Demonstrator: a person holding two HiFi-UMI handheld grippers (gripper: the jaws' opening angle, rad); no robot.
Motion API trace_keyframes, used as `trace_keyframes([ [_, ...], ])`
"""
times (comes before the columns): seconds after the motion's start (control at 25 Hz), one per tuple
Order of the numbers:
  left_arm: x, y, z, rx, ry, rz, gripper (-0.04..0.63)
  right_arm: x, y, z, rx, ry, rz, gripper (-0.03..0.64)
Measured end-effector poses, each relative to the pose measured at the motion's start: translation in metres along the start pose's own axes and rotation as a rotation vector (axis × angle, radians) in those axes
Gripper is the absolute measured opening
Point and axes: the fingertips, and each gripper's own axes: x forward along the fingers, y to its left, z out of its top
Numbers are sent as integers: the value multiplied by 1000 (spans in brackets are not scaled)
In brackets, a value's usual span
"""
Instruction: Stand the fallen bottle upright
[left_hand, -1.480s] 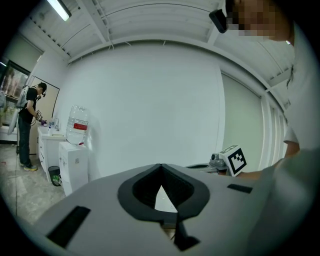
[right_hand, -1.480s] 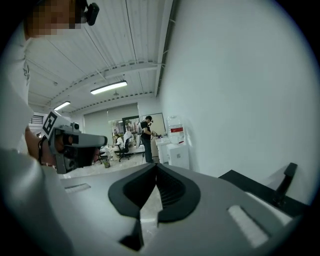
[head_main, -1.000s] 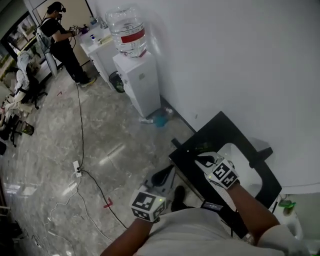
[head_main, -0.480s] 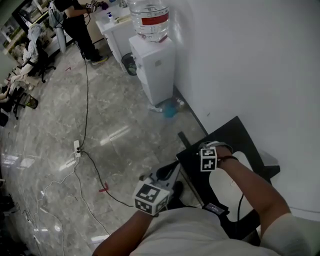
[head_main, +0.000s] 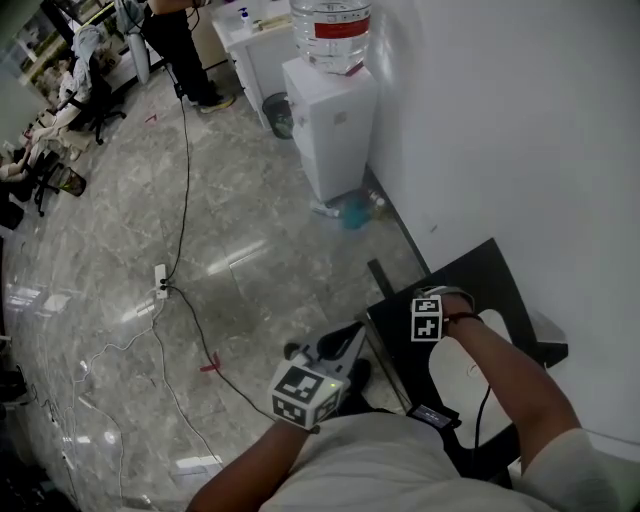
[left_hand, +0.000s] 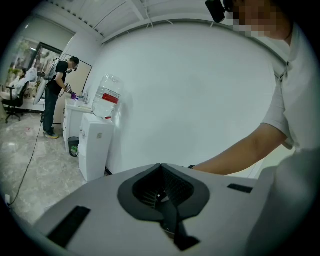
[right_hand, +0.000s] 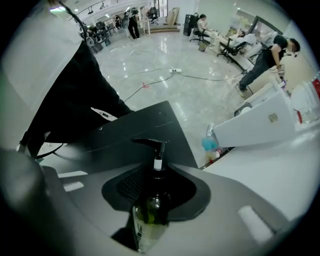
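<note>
A dark glass pump bottle (right_hand: 150, 210) with green liquid shows in the right gripper view between the jaws of my right gripper (right_hand: 156, 150), its pump head pointing away from the camera over the black table (right_hand: 150, 122). The jaws are opening and stand wide of the bottle's sides. In the head view the right gripper (head_main: 430, 310) points down at the table's near left corner (head_main: 390, 318) and hides the bottle. My left gripper (head_main: 350, 338) hangs beside the table's edge, shut and empty; in its own view the left gripper (left_hand: 160, 167) faces the white wall.
A white water dispenser (head_main: 335, 110) stands by the wall, with a blue object and a clear bottle (head_main: 352, 210) on the floor at its foot. A power strip and cables (head_main: 160, 282) run over the grey floor. A person (head_main: 185, 40) stands at the far counter.
The right gripper has rolled and sunk toward the table's left corner, and the green bottle seen beside it earlier is now hidden under it. The left gripper has barely shifted in the picture.
</note>
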Motion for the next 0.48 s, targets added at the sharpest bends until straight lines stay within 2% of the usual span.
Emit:
trace_keyframes([
  [0.2,3,-7,4,11,-2,-11,8,-47,-20,6,164,-231,-116,114],
  [0.48,5,-37,23,63,-9,-34,8,-103,-23,-12,380,-471,-259,112],
])
